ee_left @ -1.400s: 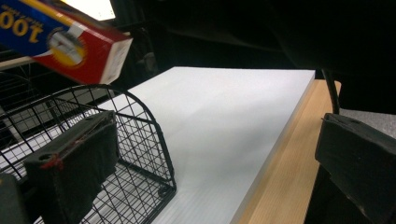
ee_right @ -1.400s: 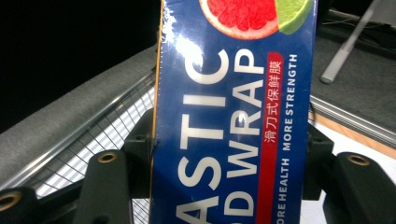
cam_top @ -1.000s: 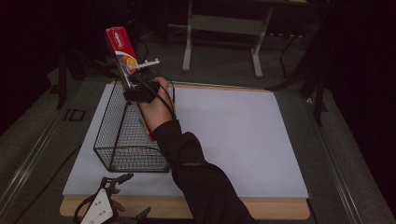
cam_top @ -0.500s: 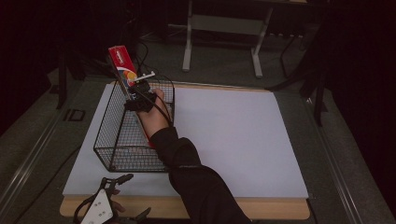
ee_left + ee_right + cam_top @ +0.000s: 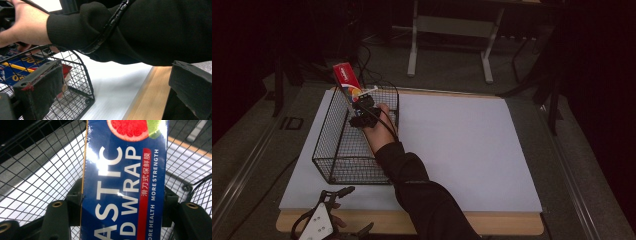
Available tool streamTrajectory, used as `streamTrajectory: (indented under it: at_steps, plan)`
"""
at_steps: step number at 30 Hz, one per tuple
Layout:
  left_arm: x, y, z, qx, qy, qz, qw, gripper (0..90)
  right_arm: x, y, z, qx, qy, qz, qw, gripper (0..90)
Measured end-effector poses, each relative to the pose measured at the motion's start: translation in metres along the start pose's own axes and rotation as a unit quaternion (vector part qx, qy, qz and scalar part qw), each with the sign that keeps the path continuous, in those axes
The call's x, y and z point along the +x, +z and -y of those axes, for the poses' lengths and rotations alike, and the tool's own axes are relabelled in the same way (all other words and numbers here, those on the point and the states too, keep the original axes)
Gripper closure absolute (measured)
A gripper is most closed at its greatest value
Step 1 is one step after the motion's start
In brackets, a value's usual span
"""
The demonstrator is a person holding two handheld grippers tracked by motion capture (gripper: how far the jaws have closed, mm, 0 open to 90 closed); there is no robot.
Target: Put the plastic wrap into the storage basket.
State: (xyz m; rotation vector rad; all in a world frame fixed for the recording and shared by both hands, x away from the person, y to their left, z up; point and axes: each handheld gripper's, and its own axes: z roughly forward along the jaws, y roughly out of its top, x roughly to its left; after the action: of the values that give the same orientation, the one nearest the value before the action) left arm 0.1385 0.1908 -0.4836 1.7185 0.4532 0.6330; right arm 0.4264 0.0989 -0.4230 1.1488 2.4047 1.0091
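Note:
A long blue plastic wrap box (image 5: 346,80) with a red end stands tilted, its lower end inside the black wire basket (image 5: 328,131) and its red end above the far rim. My right gripper (image 5: 360,103) is shut on the box's lower part, over the basket's far end. In the right gripper view the box (image 5: 125,182) fills the gap between the jaws of my right gripper (image 5: 125,215), with basket mesh (image 5: 37,170) behind. My left gripper (image 5: 362,208) rests open at the table's front edge. Its jaws hold nothing in the left gripper view (image 5: 117,95), which looks at the basket (image 5: 82,75).
A white sheet (image 5: 462,145) covers the wooden table (image 5: 502,224); the basket stands on its left part. The person's dark sleeve (image 5: 422,190) reaches from the front edge to the basket. Metal stand legs (image 5: 447,30) rise beyond the table.
The right hand has come down and slightly nearer with the box, bringing its lower end into the basket. The left gripper has stayed put.

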Motion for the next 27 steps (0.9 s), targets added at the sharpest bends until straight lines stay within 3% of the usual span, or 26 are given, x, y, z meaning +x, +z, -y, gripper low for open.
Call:
streamTrajectory:
  at_steps: [10,18,27]
  plan:
    - [-0.001,0.000,0.000,0.000,0.003,0.003,1.0000,0.2,-0.001,0.005,0.003,0.026,0.011,-0.002,0.9996,39.4]
    - [-0.001,0.000,0.000,0.000,0.003,0.005,1.0000,0.2,0.002,0.007,0.006,0.042,-0.001,0.002,0.9991,39.0]
    - [-0.001,0.001,0.000,0.001,0.002,0.006,1.0000,0.2,0.001,0.008,0.011,0.056,0.002,-0.010,0.9984,38.5]
